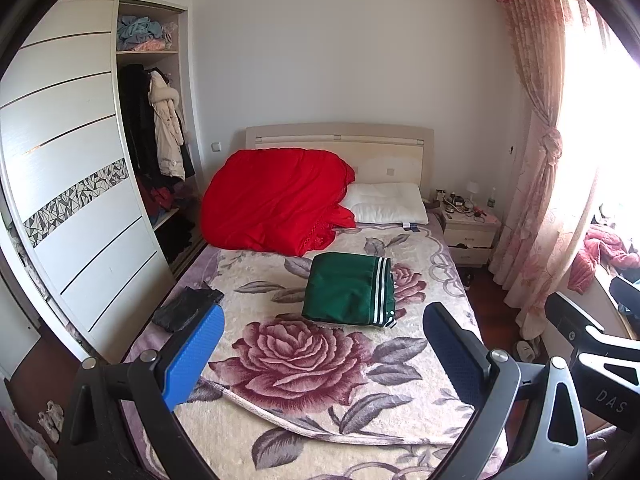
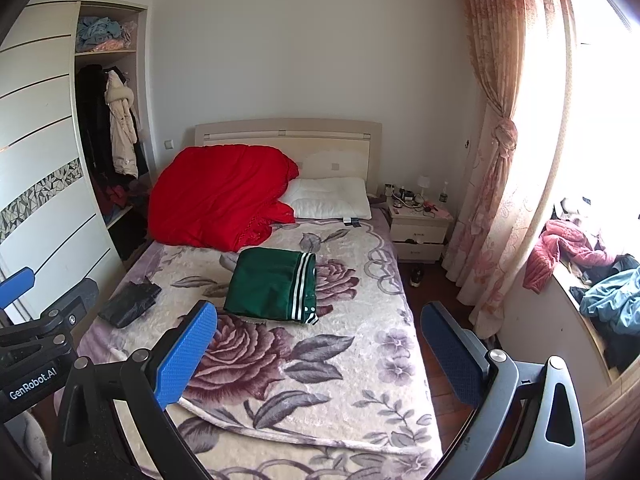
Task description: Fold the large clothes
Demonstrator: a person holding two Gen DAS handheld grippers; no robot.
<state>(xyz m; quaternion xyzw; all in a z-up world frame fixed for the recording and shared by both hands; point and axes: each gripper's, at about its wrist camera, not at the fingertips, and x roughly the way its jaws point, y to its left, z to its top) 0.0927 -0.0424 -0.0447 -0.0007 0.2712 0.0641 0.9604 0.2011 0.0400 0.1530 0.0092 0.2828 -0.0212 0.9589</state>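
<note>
A green garment with white side stripes (image 1: 349,289) (image 2: 274,286) lies folded into a flat rectangle in the middle of the bed (image 1: 440,248) (image 2: 360,356), on a floral blanket. A small dark folded garment (image 1: 186,308) (image 2: 130,304) rests near the bed's left edge. My left gripper (image 1: 322,354) hangs open above the foot of the bed, well short of the green garment, with nothing between its blue pads. My right gripper (image 2: 320,350) is also open and empty, held beside the left one, above the bed's foot and right edge.
A red quilt (image 1: 276,198) and a white pillow (image 1: 386,202) sit at the headboard. An open wardrobe (image 1: 152,140) stands left of the bed. A cluttered nightstand (image 2: 420,224), pink curtain (image 2: 500,160) and a sill heaped with clothes (image 2: 592,272) are on the right, with bare floor between.
</note>
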